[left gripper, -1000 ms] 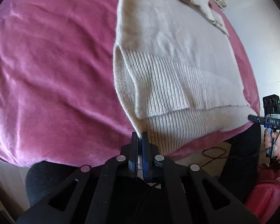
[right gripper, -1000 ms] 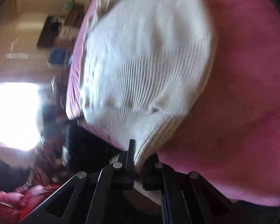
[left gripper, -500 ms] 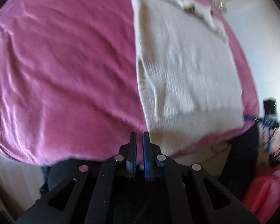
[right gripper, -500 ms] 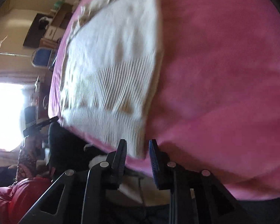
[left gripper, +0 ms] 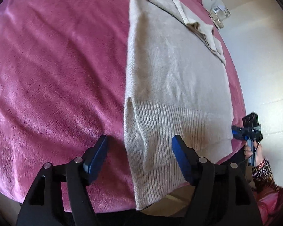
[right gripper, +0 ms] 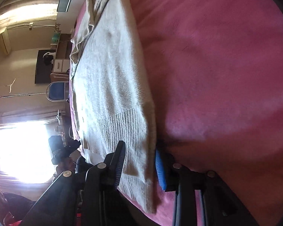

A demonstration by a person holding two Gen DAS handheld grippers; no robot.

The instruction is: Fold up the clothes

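Both claws, left (left gripper: 139,150) and right (right gripper: 139,162), have released the sweater (left gripper: 175,86) hem (now gaping wide, empty).

My left gripper (left gripper: 139,152) is hovering with its jaws spread wide over the near corner of the sweater (left gripper: 175,86), which is lying flat on the bed (left gripper: 52,71) and stretching away ahead of me. The hem (left gripper: 154,184) is hanging over the bed's near edge just below the gripper. The folded sleeve (left gripper: 198,22) is lying across the sweater's far end. My right gripper (right gripper: 139,162) is straddling the opposite hem corner, with the bed spreading to its right and the sweater to its left.
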